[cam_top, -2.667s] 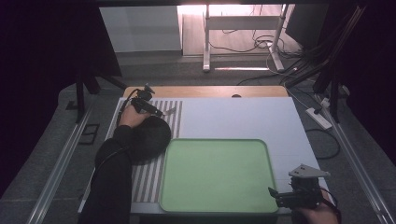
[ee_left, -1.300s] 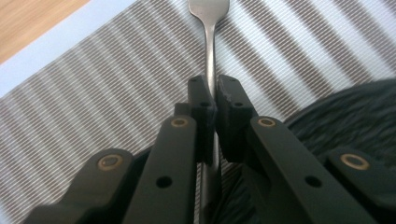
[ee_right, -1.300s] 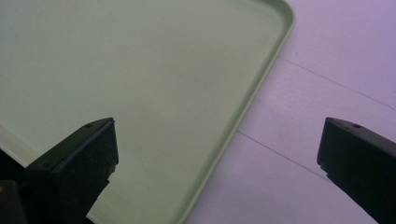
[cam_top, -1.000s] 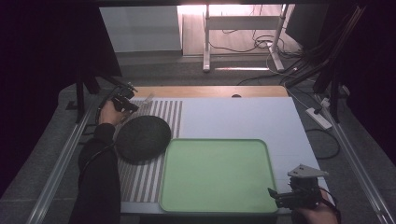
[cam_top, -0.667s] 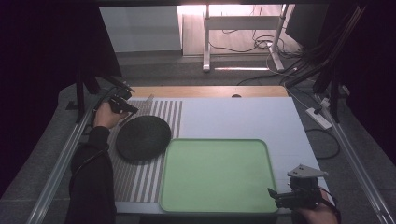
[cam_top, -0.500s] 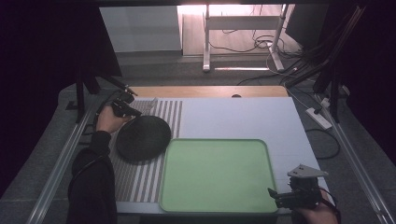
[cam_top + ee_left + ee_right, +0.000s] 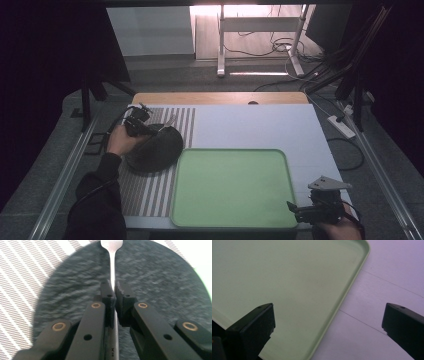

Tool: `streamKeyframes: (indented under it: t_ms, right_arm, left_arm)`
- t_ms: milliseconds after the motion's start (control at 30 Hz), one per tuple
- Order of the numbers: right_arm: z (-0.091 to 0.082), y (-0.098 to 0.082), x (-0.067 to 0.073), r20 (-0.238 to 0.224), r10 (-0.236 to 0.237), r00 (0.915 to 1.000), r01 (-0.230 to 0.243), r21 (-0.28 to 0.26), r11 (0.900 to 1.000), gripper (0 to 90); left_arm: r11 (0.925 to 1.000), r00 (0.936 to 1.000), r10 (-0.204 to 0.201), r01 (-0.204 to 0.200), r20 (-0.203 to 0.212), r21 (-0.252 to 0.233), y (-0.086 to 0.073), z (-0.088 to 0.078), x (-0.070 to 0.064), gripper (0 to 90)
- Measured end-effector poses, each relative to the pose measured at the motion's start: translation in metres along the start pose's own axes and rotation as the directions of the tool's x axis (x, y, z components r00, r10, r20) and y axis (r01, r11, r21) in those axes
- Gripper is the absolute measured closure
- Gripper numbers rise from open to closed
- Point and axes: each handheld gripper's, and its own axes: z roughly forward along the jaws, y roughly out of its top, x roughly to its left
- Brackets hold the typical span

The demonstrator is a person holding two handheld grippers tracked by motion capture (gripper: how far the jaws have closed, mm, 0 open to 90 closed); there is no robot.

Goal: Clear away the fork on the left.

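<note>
Clamping the fork (image 7: 112, 255) by its handle keeps the left gripper (image 7: 113, 287) carrying it above the dark plate (image 7: 155, 285), presumably for placement, while the right gripper (image 7: 328, 322) waits, jaws apart, at the green tray (image 7: 287, 277).

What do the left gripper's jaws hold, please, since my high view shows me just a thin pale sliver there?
Observer: The left gripper is shut on the handle of a metal fork, tines pointing away.
Operator: What lies beneath it?
Observer: A dark speckled round plate, on the striped mat.
Operator: And are the right gripper's jaws open?
Observer: Yes, the right gripper stands wide open with nothing between, over the green tray's rim.
</note>
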Motion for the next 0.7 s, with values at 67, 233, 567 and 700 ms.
streamKeyframes:
  t_ms: [67, 233, 567, 700]
  right_arm:
    - [0.000, 0.000, 0.000, -0.001, -0.003, 1.0000, 0.003, -0.001, 1.000, 0.0]
    - [-0.001, 0.000, 0.000, -0.004, -0.006, 1.0000, 0.005, -0.006, 1.000, 0.0]
    - [-0.001, 0.000, 0.002, -0.002, -0.017, 0.9999, 0.017, -0.006, 1.000, 0.0]
    - [-0.001, 0.000, 0.002, -0.002, -0.019, 0.9998, 0.019, -0.009, 1.000, 0.0]
  left_arm:
    - [1.0000, 1.0000, 0.007, -0.007, 0.002, 0.003, -0.003, 0.000, -0.008, 84.5]
    - [0.9999, 0.9998, 0.011, -0.011, 0.017, -0.008, -0.012, -0.003, -0.026, 84.5]
    - [0.9990, 0.9986, 0.044, -0.044, 0.028, -0.008, -0.025, -0.006, -0.065, 84.5]
    - [0.9990, 0.9982, 0.045, -0.045, 0.039, 0.002, -0.031, -0.004, -0.080, 84.5]
